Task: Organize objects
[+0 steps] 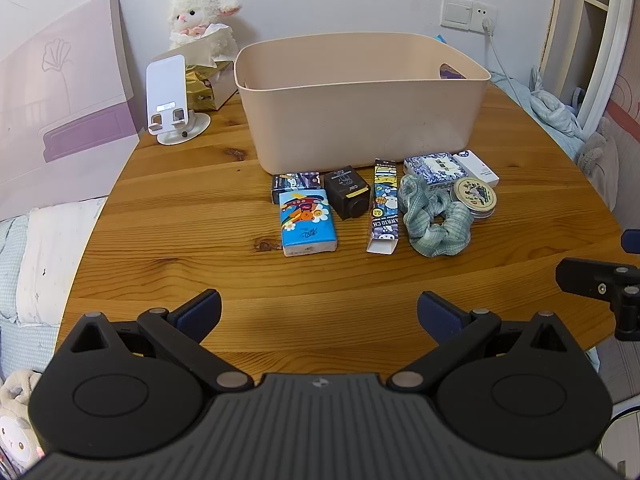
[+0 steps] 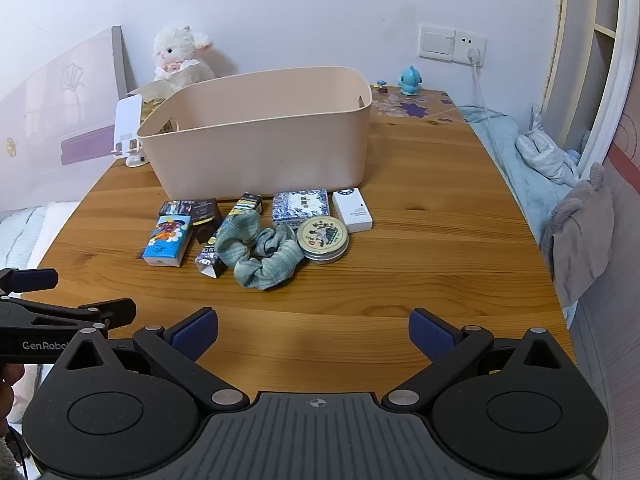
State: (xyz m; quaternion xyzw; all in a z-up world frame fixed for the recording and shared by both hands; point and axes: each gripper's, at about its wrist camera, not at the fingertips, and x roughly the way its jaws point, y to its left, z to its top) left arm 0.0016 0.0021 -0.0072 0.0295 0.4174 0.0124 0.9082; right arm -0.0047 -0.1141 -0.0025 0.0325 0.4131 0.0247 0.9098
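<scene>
A beige plastic bin [image 1: 360, 120] [image 2: 260, 140] stands at the back of the wooden table. In front of it lie a blue tissue pack [image 1: 307, 223] [image 2: 167, 240], a dark cube box [image 1: 347, 192], a long cartoon box [image 1: 383, 206], a green scrunchie [image 1: 434, 218] [image 2: 260, 254], a round tin [image 1: 475, 197] [image 2: 322, 238], a blue-patterned box [image 1: 432, 168] [image 2: 301, 206] and a white box [image 1: 480, 168] [image 2: 352, 210]. My left gripper [image 1: 319, 314] and right gripper [image 2: 314, 334] are both open and empty, above the table's near edge, well short of the objects.
A white phone stand [image 1: 170, 100], a gold tissue box [image 1: 208, 84] and a plush lamb [image 1: 200, 20] stand at the back left. A blue figurine [image 2: 410, 80] is at the back right. Bedding lies to the right [image 2: 540, 160]. The wooden table [image 1: 180, 240] has bare room at left.
</scene>
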